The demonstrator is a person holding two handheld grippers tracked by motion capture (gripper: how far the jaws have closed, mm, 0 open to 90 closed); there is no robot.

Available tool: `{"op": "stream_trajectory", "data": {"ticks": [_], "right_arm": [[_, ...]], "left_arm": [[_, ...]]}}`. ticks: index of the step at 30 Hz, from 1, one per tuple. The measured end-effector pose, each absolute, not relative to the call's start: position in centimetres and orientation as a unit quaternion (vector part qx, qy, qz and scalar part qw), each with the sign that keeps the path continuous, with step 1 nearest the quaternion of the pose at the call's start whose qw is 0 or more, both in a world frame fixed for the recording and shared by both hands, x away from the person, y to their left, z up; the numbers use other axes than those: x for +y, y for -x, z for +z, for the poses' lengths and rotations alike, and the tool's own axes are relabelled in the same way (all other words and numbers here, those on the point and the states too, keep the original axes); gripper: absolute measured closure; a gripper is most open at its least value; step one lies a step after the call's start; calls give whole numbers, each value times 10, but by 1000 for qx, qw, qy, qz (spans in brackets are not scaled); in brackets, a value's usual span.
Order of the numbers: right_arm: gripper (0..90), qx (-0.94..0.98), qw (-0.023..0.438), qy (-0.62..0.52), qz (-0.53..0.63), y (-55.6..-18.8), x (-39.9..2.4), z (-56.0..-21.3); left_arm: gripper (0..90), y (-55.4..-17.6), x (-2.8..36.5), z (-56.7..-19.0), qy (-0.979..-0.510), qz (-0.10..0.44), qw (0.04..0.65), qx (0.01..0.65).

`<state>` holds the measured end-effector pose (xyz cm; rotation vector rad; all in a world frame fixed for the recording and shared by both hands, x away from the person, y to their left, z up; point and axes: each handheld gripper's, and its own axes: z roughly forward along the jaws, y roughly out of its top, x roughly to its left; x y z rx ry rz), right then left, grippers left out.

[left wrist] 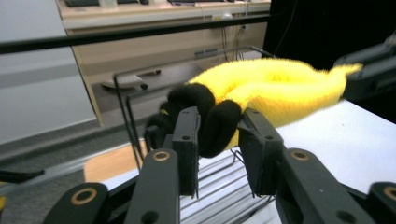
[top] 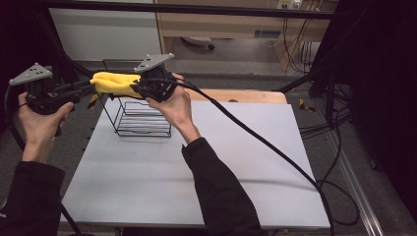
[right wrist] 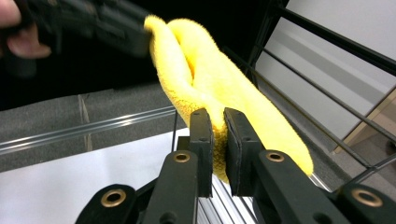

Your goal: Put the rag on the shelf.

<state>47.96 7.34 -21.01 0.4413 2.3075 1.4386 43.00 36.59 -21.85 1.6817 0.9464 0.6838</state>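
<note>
the yellow glove (top: 114, 82) is stretching longways between both grippers: right gripper (right wrist: 218, 128) is pinching one end, left gripper (left wrist: 218, 128) fingers are loosely around the black cuff end.

wire rack (top: 142, 118) blocks below, tabletop (top: 236, 162) free

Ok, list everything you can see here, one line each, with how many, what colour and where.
Fuzzy cloth: one, yellow with a black end, stretched between the two grippers above the rack.
Wire rack: one, black, at the far left of the table.
Table: one, light grey top with a wooden strip at its far edge.
Cables: several, black, on the floor to the right.
Left gripper: one, black, jaws around the cloth's black end, pads not visibly pressing.
Right gripper: one, black, clamped on the cloth's yellow end.
Hands: two, dark sleeves, entering from the bottom.
</note>
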Motion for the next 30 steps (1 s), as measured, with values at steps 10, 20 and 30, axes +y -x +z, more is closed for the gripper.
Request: {"op": "stream_trajectory", "data": {"ticks": [10, 20, 30], "right_arm": [[822, 831, 194, -149, 499, -478, 77, -216], [812, 839, 188, -142, 491, -479, 77, -222], [774, 846, 177, -142, 482, -480, 78, -231]], "left_arm": [[781, -435, 355, -192, -701, 294, 518, 392], [896, -460, 328, -193, -736, 280, 472, 397], [896, -457, 330, -213, -767, 250, 440, 395]]}}
